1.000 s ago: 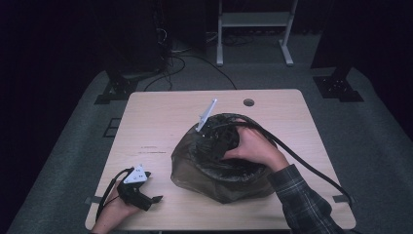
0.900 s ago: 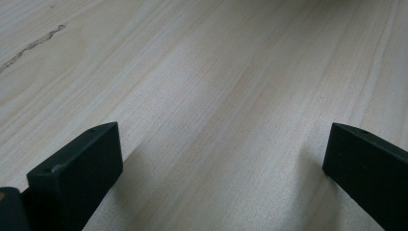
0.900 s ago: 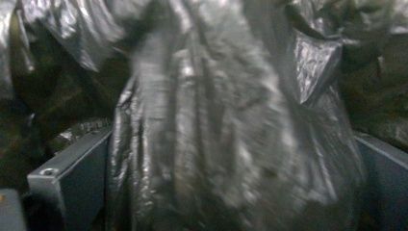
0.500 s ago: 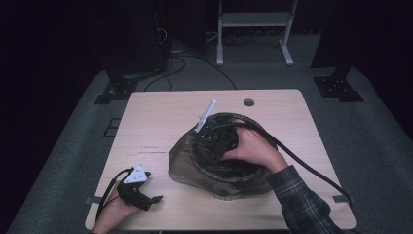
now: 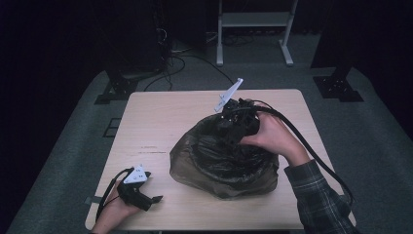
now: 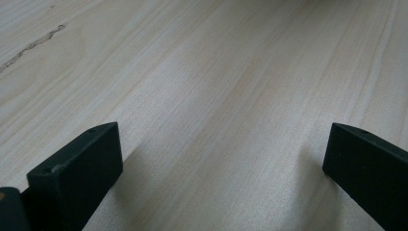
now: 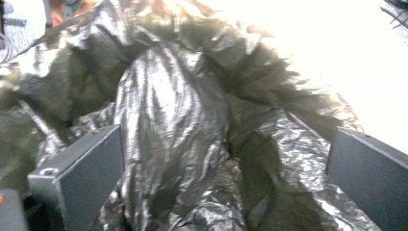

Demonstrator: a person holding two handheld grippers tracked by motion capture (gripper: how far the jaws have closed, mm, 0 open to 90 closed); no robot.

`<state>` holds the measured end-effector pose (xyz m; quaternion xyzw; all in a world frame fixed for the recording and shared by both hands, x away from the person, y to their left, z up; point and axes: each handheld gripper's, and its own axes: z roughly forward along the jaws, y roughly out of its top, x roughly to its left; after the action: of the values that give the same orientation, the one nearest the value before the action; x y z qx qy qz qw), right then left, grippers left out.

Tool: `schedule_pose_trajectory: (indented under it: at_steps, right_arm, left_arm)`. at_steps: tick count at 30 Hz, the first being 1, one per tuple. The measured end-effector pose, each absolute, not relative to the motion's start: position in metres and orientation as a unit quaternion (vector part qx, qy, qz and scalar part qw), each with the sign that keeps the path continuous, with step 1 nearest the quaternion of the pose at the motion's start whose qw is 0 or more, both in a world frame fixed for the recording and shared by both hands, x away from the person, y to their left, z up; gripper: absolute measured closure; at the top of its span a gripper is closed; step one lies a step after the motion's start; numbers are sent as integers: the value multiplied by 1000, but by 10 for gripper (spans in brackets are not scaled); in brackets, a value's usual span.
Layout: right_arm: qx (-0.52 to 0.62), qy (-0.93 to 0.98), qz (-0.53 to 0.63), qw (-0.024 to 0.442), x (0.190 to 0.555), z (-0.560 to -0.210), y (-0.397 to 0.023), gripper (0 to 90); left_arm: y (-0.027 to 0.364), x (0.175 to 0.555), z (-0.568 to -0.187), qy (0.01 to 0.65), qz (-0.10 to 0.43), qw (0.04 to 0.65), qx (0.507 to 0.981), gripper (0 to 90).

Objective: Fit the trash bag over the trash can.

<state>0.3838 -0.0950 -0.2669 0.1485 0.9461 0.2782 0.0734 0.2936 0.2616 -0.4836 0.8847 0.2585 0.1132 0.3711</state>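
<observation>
While the left gripper (image 5: 139,191) lies low on the tabletop (image 5: 160,126) at about 7 o'clock in the high view, held in the person's left hand (image 5: 114,212), its jaws stand wide apart over bare pale wood, with nothing between them in the left gripper view. A thin dark scratch (image 6: 31,45) marks the wood at 10 o'clock in that view.

Toward the centre of the high view, a dark, crinkled plastic bag (image 5: 219,163) sits slumped on the tabletop, its mouth open upward, well apart from the left gripper.

At about 1 o'clock from the bag's middle, the right gripper (image 5: 238,124) hangs over the bag's far rim, gripped by the right hand (image 5: 272,136), with its grey plate tilted up and its cable (image 5: 311,151) trailing toward 5 o'clock past a plaid sleeve (image 5: 319,195). In the right gripper view its jaws are spread wide, with the shiny folds of the bag (image 7: 192,130) bulging between them; whether they touch the plastic I cannot tell.
</observation>
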Motion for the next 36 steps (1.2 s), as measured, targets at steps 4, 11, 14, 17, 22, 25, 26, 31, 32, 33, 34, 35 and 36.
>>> schedule_pose_trajectory:
  at_steps: [4,11,14,17,22,25,26,31,32,33,34,35,36]
  right_arm:
    - [151,948,275,62,389,-279,-89,0]
    - [155,956,247,38,397,-306,-71,0]
    - [160,958,237,26,400,-316,-66,0]
    - [158,961,225,23,401,-323,-60,0]
    - [154,964,215,13,398,-329,-55,0]
    - [152,966,209,13,398,-332,-53,0]
    - [152,966,211,12,399,-332,-54,0]
    - [152,962,227,23,397,-324,-58,0]
    - [153,960,232,26,396,-320,-60,0]
    - [154,959,237,29,395,-317,-63,0]
    - [153,957,243,32,395,-314,-65,0]
    - [152,957,246,34,394,-312,-67,0]
    - [154,955,251,38,393,-308,-70,0]
  left_arm:
    - [262,294,-484,258,113,371,885,0]
    - [262,294,-484,258,113,371,885,0]
    - [262,294,-484,259,113,371,885,0]
    - [262,294,-484,259,114,372,884,0]
    - [262,294,-484,259,114,372,884,0]
    - [262,294,-484,258,114,372,884,0]
    - [262,294,-484,258,114,371,885,0]
    - [262,294,-484,259,113,371,885,0]
    - [262,294,-484,258,113,371,885,0]
    - [262,294,-484,259,113,371,885,0]
    - [262,294,-484,258,113,371,885,0]
    - [262,294,-484,259,113,371,885,0]
    - [262,294,-484,258,113,371,885,0]
